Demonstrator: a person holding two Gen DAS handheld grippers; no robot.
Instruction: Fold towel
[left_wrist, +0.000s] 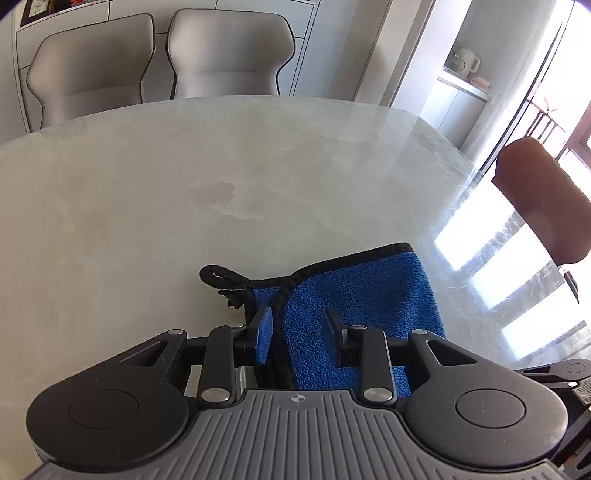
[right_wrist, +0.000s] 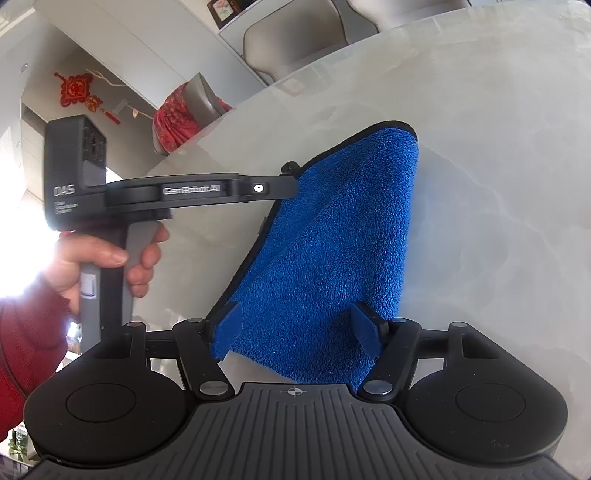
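Blue towel (right_wrist: 325, 236) lies folded just ahead of both unclenched, empty tongs, left gripper (left_wrist: 299, 332) by its black-trimmed edge, right gripper (right_wrist: 295, 326) straddling its near end.

A: Towel (right_wrist: 325, 236) between the right tongs (right_wrist: 295, 328)?
B: Blue cloth, deep fuzzy pile, matt; black stitched edging.
A: Surface (left_wrist: 184, 184) ahead of the left tongs (left_wrist: 300, 332)?
B: Pale marbled stone, polished, glossy with window glare.
A: The tongs themselves?
B: Matt black plastic, bright metal rivets, blue pads (left_wrist: 264, 334).

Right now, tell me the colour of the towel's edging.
Black, around the blue towel; the left wrist view shows it best.
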